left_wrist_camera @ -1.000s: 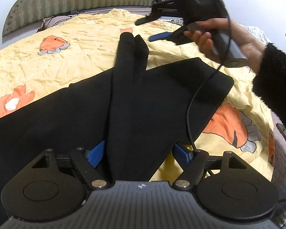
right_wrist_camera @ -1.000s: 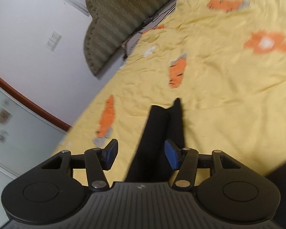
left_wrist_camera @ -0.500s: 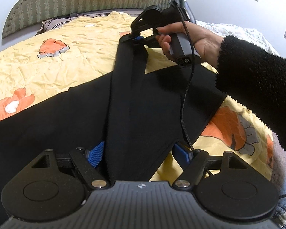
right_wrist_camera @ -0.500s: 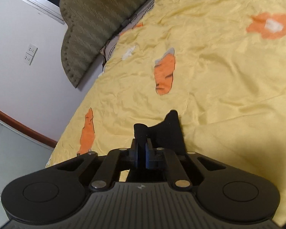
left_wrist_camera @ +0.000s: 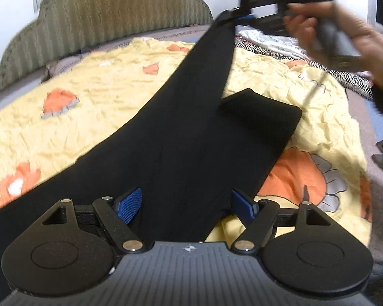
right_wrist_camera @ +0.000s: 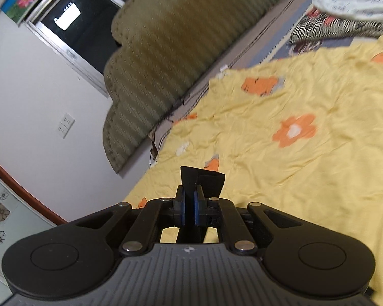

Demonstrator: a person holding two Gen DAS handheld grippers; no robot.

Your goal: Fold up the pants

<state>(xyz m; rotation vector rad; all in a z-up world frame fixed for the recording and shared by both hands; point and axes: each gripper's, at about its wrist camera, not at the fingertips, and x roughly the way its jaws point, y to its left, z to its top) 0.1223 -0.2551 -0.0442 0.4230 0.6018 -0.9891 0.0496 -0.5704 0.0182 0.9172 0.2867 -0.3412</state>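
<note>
My left tongs (left_wrist_camera: 187, 205) hang with their blue pads spread wide, one on either side of a band of the black pants (left_wrist_camera: 191, 132), gripping nothing; I cannot tell whether the pads brush the cloth. The pants lie across the yellow bedspread (left_wrist_camera: 94, 102) with its orange flowers, a broad dark stretch running off to the left and a folded part (left_wrist_camera: 263, 117) lying flat toward the right. From the middle, one leg rises off the bed as a taut strip, up and rightward to my right tongs (left_wrist_camera: 238, 17), which I hold in my right hand (left_wrist_camera: 344, 38) above the far side of the bed. Those tongs are clenched on the leg's end: in the right wrist view the pads (right_wrist_camera: 183, 210) are pressed together on black cloth (right_wrist_camera: 204, 181) that sticks out past them. Behind the bed stands the ribbed olive headboard (left_wrist_camera: 109, 17), and striped bedding (left_wrist_camera: 280, 51) lies at the far right corner.
</note>
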